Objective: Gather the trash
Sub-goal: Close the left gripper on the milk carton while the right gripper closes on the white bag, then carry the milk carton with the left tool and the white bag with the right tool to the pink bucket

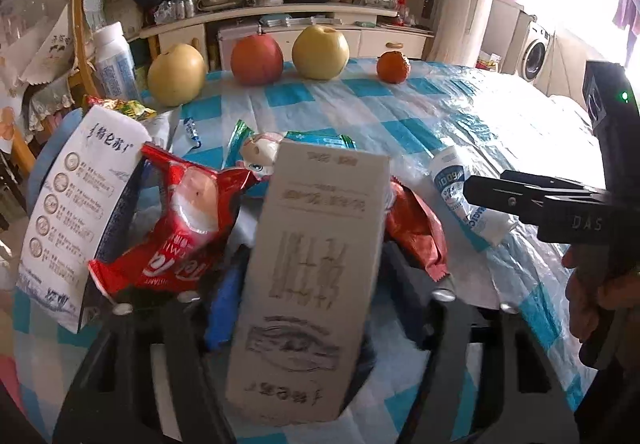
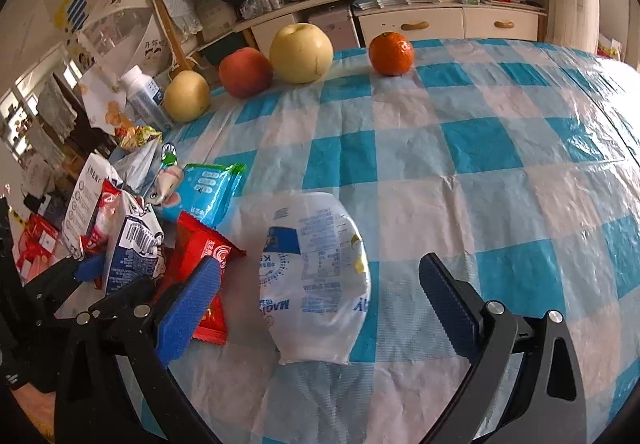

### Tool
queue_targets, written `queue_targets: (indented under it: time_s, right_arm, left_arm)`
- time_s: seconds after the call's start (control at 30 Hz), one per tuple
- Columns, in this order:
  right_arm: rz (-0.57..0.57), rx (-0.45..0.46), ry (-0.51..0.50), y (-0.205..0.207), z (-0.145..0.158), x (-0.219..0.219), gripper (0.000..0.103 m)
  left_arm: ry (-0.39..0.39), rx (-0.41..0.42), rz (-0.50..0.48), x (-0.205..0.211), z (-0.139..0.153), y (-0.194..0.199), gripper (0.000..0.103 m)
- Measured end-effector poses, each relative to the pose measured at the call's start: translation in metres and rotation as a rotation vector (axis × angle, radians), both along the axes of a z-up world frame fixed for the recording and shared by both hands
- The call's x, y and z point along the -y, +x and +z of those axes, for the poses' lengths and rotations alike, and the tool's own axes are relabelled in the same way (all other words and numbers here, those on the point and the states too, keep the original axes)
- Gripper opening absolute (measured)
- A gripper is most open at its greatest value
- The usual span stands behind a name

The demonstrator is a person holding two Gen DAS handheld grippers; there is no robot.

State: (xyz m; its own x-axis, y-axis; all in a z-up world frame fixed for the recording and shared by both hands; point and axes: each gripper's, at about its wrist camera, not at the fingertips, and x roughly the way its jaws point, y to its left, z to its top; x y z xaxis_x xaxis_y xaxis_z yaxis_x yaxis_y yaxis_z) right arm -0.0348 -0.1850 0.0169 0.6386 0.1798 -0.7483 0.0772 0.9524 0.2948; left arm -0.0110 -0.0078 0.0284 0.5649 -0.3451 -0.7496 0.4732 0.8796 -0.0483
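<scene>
Left gripper (image 1: 304,308): jaws clamped, fingers pointing forward. Right gripper (image 2: 316,280): jaws spread wide, blue pads (image 2: 188,308) facing inward, held low in a hand (image 1: 600,292).

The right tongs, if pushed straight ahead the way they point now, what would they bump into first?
Most likely the clear plastic bag with blue print. It lies on the checked tablecloth between the open fingers of the right tongs. Height above the cloth is hard to judge.

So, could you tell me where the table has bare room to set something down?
Free: the checked cloth right of the white pouch, up to the orange. Crowded: the wrapper pile on the left, where the left gripper holds a carton.
</scene>
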Motion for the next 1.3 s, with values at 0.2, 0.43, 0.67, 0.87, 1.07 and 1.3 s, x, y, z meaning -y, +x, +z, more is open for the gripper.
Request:
queue_targets:
  time_s: [0.2,0.43,0.67,0.87,1.07,1.3]
  right_arm:
    - [0.014,-0.005,-0.058,0.003,-0.003,-0.009,0.094]
    - [0.027,-0.018,-0.120,0.007,-0.008,-0.020,0.077]
    - [0.021,-0.026,-0.243,0.009,-0.012,-0.031,0.067]
    - [0.005,-0.022,-0.233,0.009,-0.012,-0.028,0.063]
    - [-0.004,-0.005,-0.219,0.003,-0.009,-0.029,0.063]
    - [-0.043,0.059,-0.124,-0.011,0.009,-0.026,0.063]
  left_arm:
    - [-0.026,0.001,0.059,-0.008,0.005,-0.011,0.054]
    - [-0.068,0.043,0.089,-0.020,0.021,-0.023,0.054]
    - [-0.112,0.043,0.087,-0.032,0.018,-0.030,0.054]
    - [-0.156,0.075,0.083,-0.045,0.032,-0.034,0.054]
    - [-0.160,0.084,0.107,-0.063,0.035,-0.037,0.054]
    - [-0.164,0.123,0.130,-0.086,0.046,-0.044,0.054]
